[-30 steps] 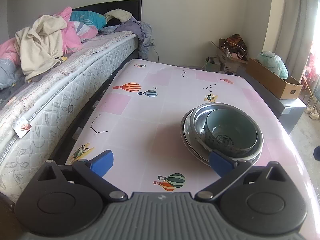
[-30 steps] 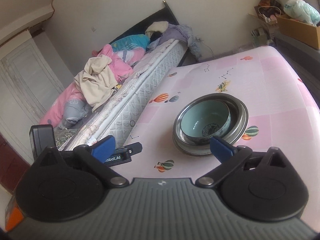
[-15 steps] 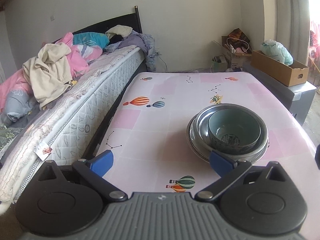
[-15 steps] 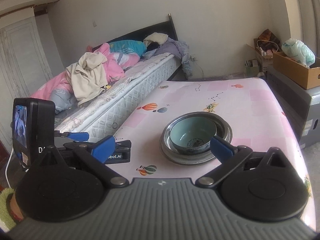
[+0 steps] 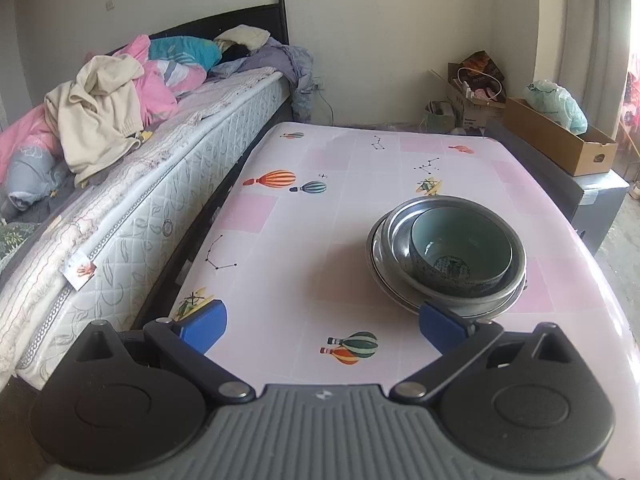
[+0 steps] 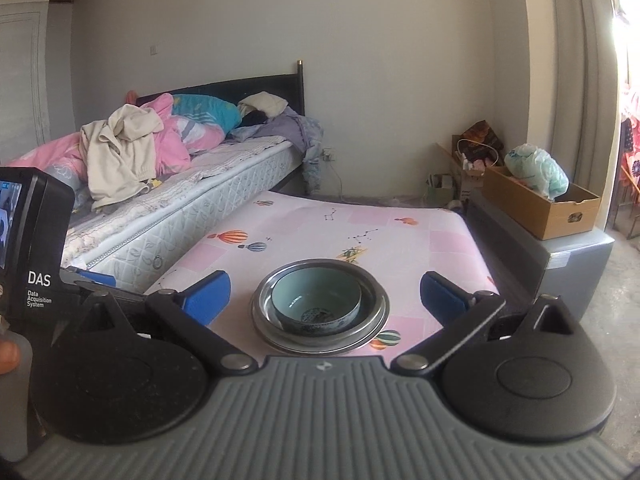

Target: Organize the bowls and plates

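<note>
Bedroom w/ pink balloon-print bench beside a bed on its left. Left gripper fingers spread wide, holding nothing, hovering over the near bench edge; its right blue pad sits just in front of the stack's rim, contact unclear. Right gripper fingers also wide apart, nothing between them, back from the near edge. Teal ceramic bowl nested in metal bowl on metal plate, stack towards the bench's right-near part. Bare bench left of and behind the stack. Cardboard box on grey cabinet off the right edge. Left gripper's camera unit shows at left in right wrist view.
</note>
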Demonstrator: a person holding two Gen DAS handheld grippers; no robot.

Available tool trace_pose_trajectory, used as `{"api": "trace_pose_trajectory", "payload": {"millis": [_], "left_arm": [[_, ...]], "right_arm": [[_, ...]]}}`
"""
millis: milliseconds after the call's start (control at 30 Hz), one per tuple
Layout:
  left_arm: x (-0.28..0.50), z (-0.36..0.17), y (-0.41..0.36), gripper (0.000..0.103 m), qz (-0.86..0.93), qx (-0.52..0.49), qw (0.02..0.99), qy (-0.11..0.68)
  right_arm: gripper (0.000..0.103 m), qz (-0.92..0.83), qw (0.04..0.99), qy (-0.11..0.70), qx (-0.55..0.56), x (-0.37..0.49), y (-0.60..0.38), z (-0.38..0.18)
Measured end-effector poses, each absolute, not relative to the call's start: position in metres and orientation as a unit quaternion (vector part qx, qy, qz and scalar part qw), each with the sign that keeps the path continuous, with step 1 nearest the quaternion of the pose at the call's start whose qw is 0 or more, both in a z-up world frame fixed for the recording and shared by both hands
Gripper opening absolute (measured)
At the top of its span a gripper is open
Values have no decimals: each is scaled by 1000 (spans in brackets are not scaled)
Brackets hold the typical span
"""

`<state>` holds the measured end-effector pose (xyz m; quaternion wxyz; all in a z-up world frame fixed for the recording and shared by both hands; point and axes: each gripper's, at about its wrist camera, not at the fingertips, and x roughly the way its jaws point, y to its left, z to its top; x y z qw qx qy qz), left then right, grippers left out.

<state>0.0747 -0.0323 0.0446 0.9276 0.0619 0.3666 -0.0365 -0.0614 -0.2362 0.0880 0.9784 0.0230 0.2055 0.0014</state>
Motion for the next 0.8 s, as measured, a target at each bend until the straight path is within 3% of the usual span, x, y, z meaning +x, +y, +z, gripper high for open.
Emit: {"api": "trace_pose_trajectory", "payload": {"millis": [800], "left_arm": [[75,33,-31,103,-31,53,907,416]], "right_arm": [[102,-30,929,354,105,3,-237,31]]}}
